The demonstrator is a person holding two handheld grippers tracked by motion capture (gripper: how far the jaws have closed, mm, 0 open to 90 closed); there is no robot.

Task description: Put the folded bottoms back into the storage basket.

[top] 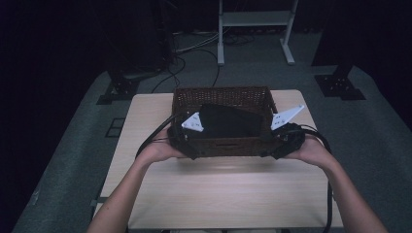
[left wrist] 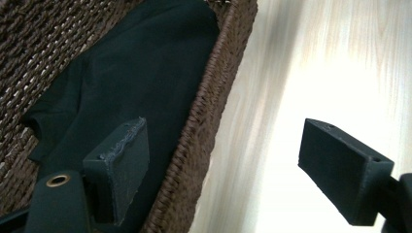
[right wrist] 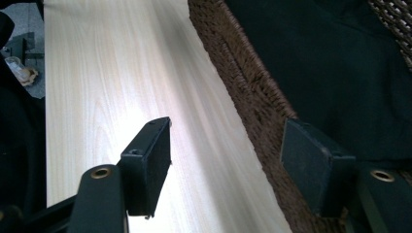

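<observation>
A pale wooden bench (top: 218, 189) carries a brown wicker basket (top: 221, 97) at its middle, toward the far edge, with a person's forearms reaching in from the near side to either end of it. Inside the basket lies a dark folded cloth (top: 228, 121), spread across the floor and leaning up against the far wall. The left gripper (top: 187, 141) sits at the basket's near left corner, jaws wide apart and straddling the woven rim (left wrist: 204, 107), one pad inside over the cloth and one outside over the bench, neither pressing. The right gripper (top: 284, 141) mirrors it at the near right corner, jaws also apart across the rim (right wrist: 252, 97), gripping nothing. With the cloth already inside, the loading looks done; what appears left is either closing on the rim to shift the basket or drawing both grippers clear, and the pictures do not settle which.
</observation>
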